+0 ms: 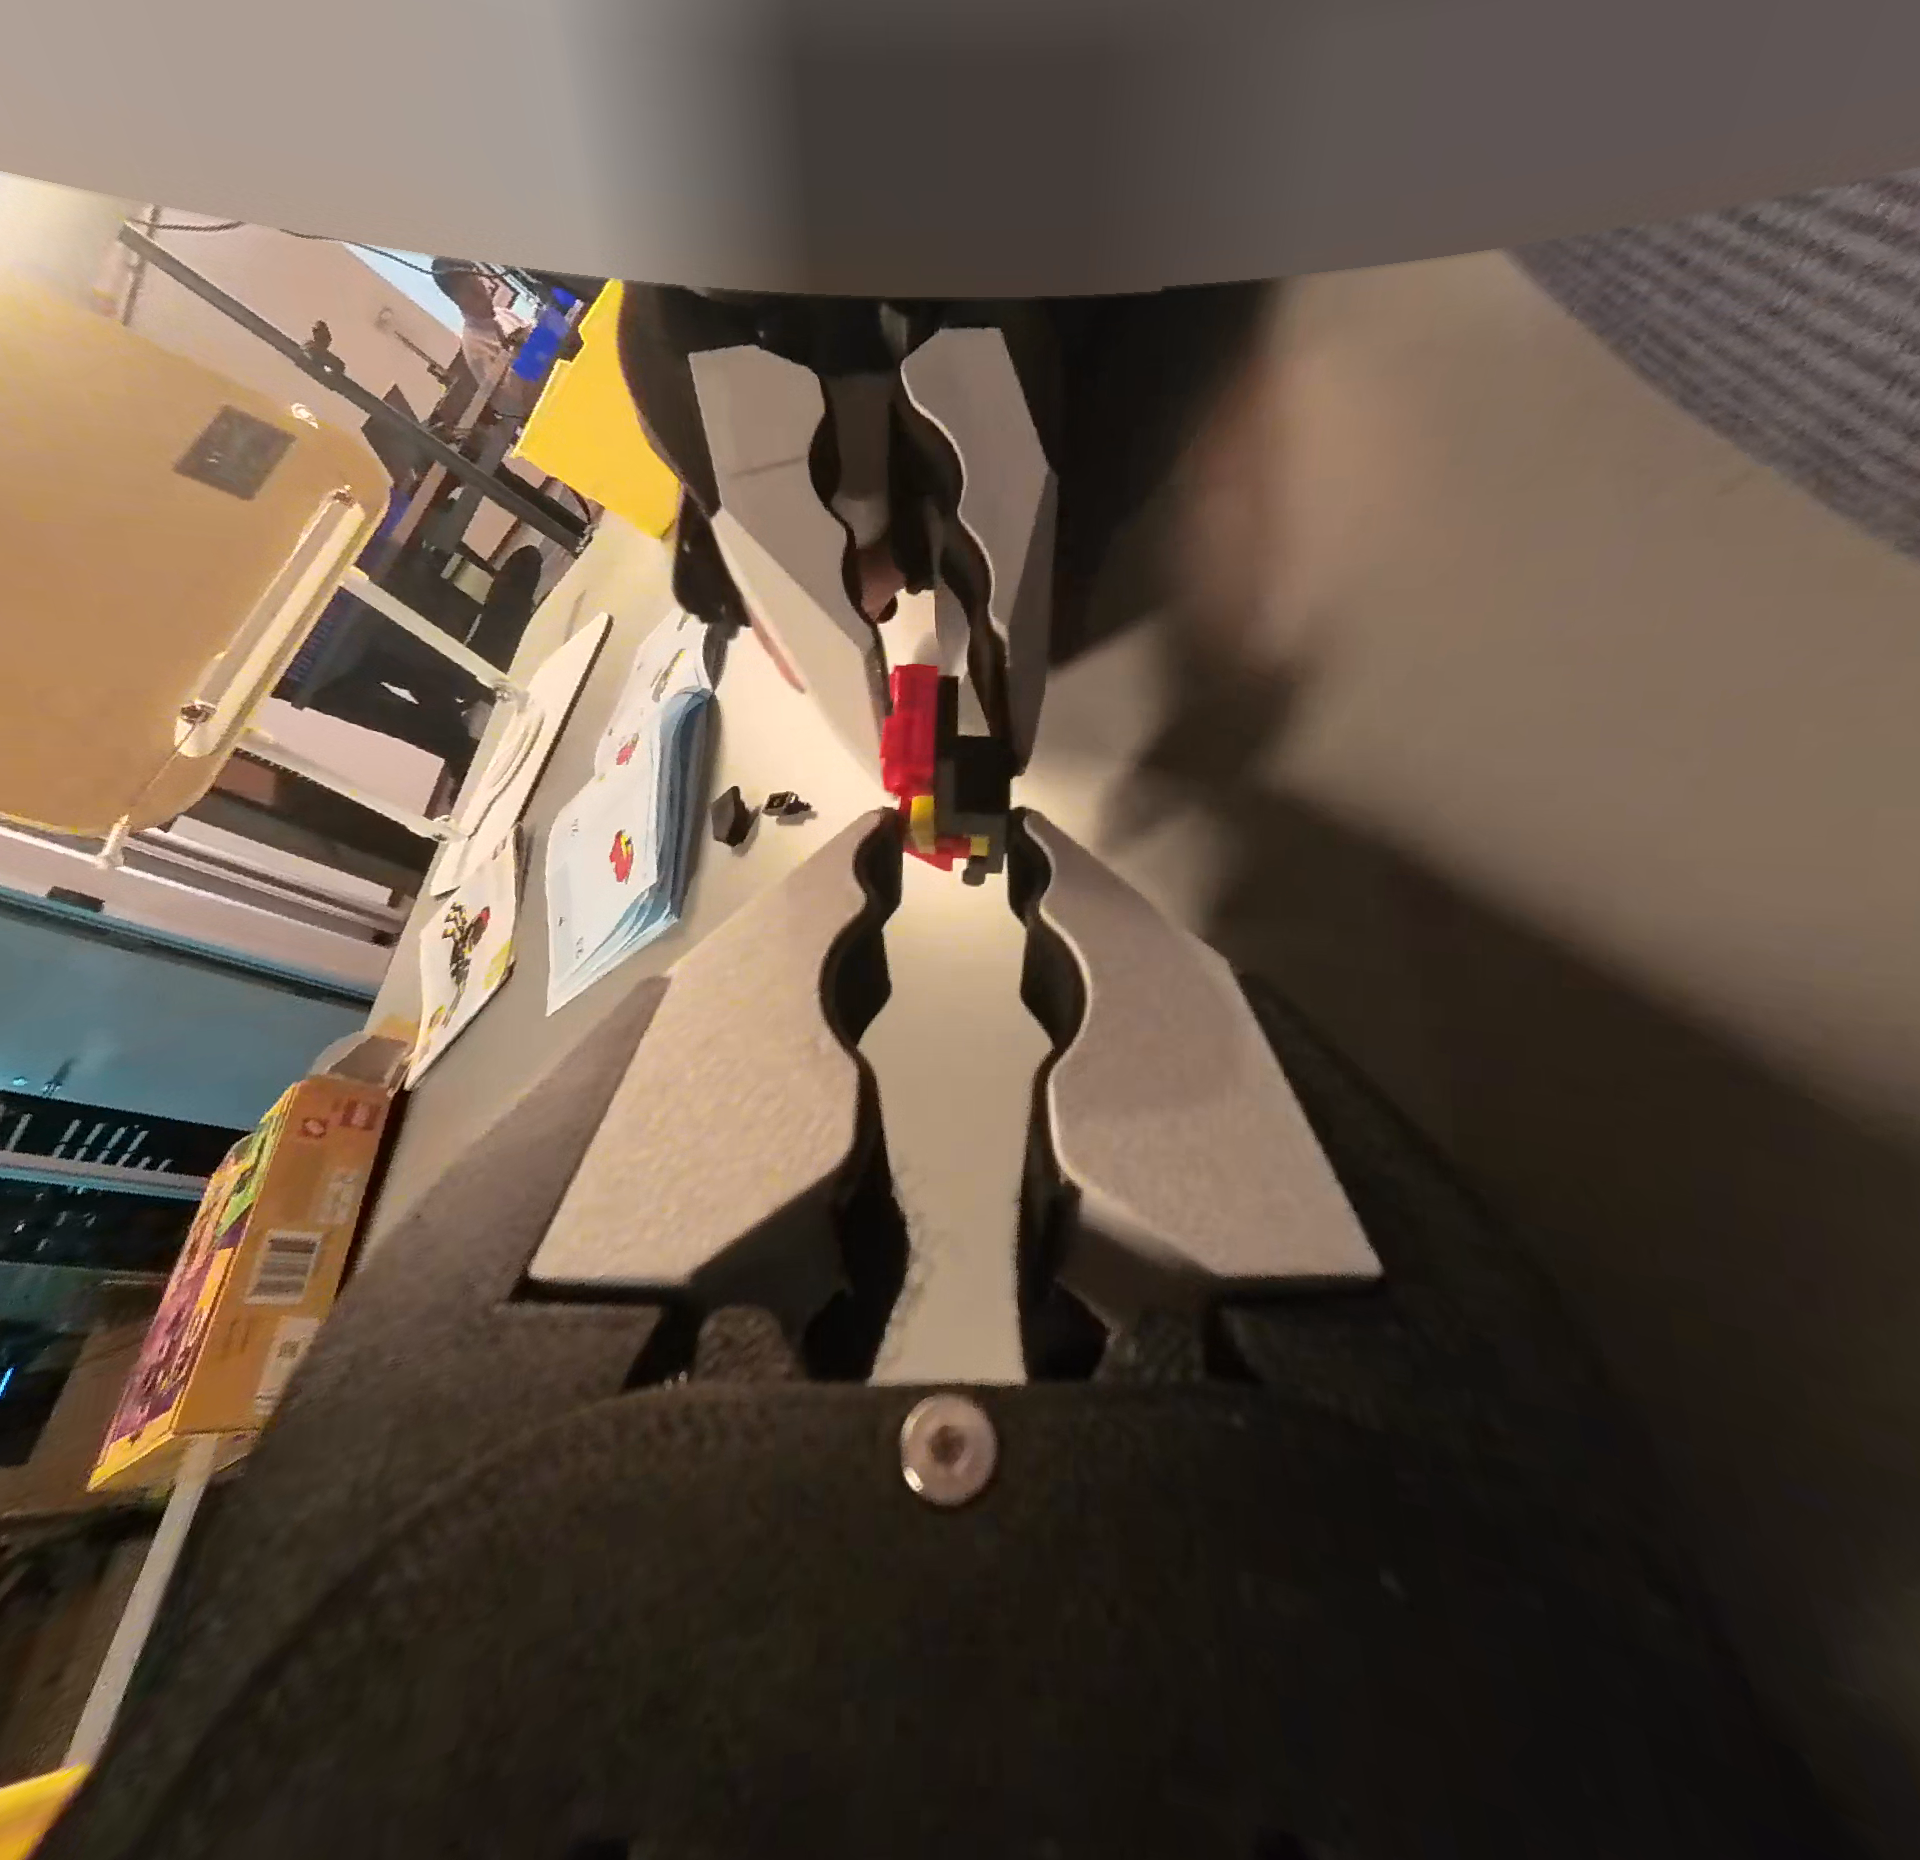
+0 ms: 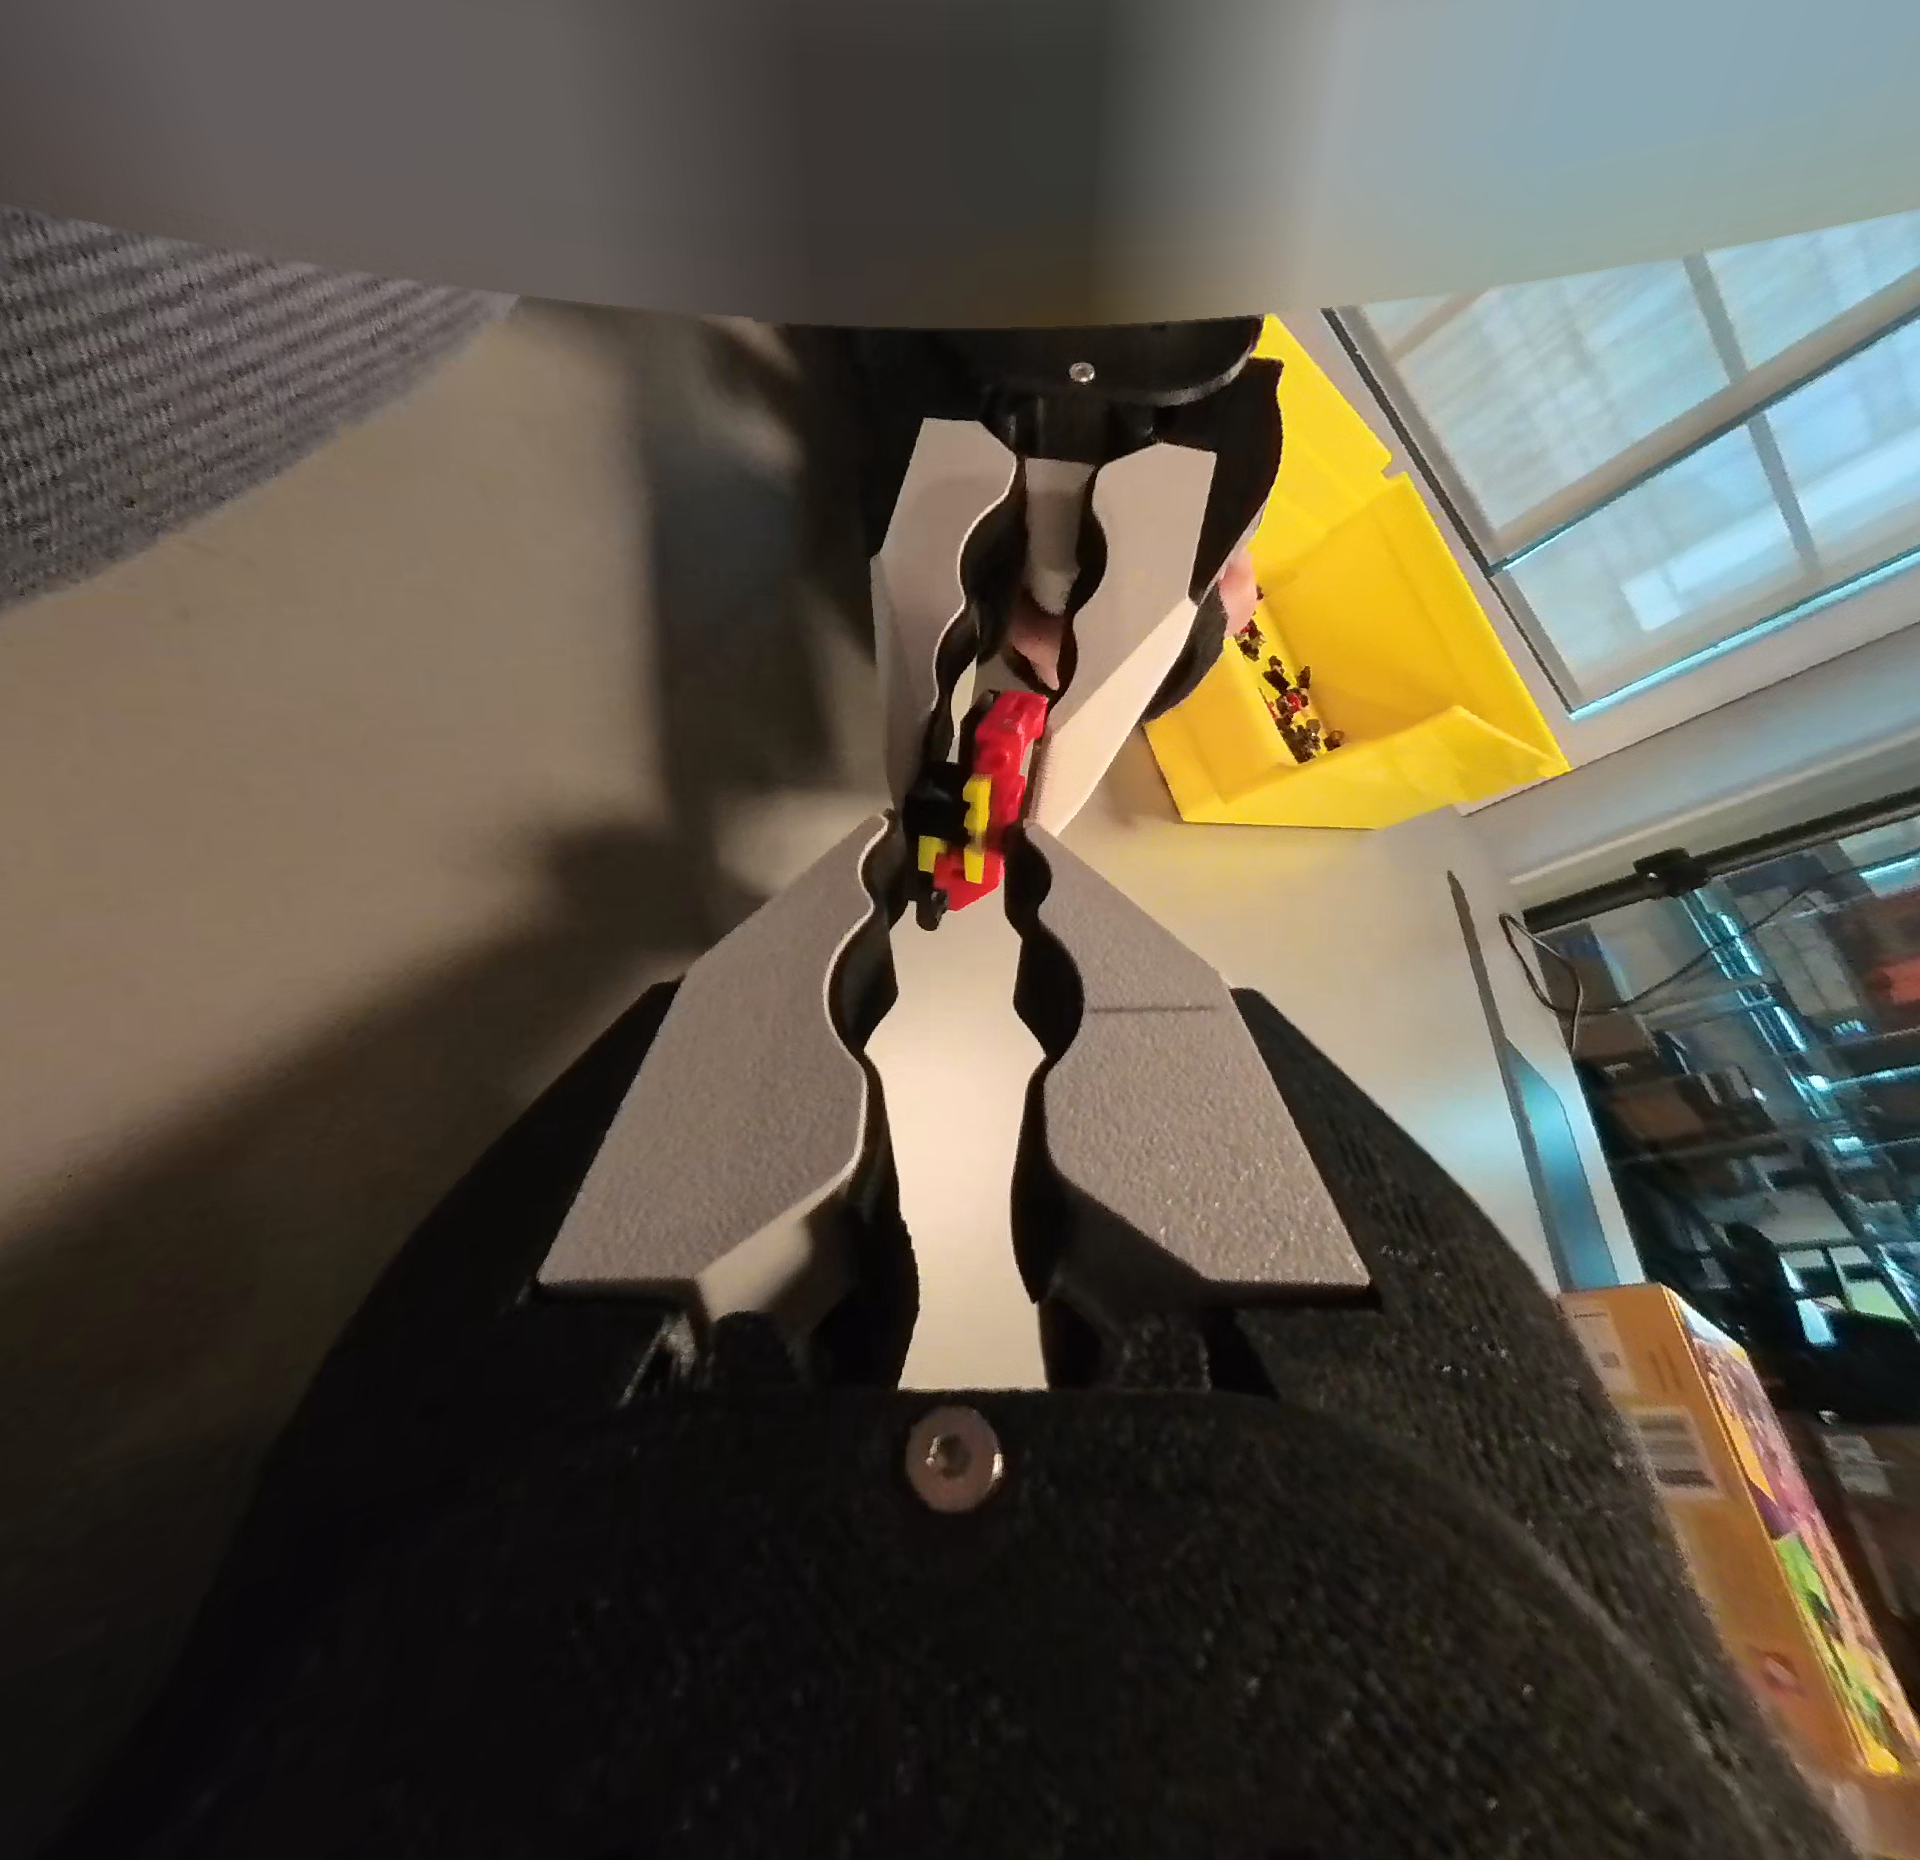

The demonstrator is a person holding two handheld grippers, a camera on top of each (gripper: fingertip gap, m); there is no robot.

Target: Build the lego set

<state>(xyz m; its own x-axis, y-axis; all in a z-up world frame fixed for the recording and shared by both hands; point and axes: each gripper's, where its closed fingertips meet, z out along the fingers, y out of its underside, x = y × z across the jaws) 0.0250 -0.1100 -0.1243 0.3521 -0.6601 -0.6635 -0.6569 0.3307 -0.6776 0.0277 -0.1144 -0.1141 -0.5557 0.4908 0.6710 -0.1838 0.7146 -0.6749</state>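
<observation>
Grippers, 2: left (image 1: 948, 823) & right (image 2: 951, 839) both clamp 1 lego model (image 1: 940, 771); 2 loose blk pcs (image 1: 764, 811) nearby.

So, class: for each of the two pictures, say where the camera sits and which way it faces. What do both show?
Left wrist view: on the left hand-held gripper, facing along its fingers at the lego model, instruction booklet beyond.
Right wrist view: on the right hand-held gripper, facing the same model, yellow bin behind.
Shared: each shows the other hand-held gripper opposite, both pinching the model.
</observation>
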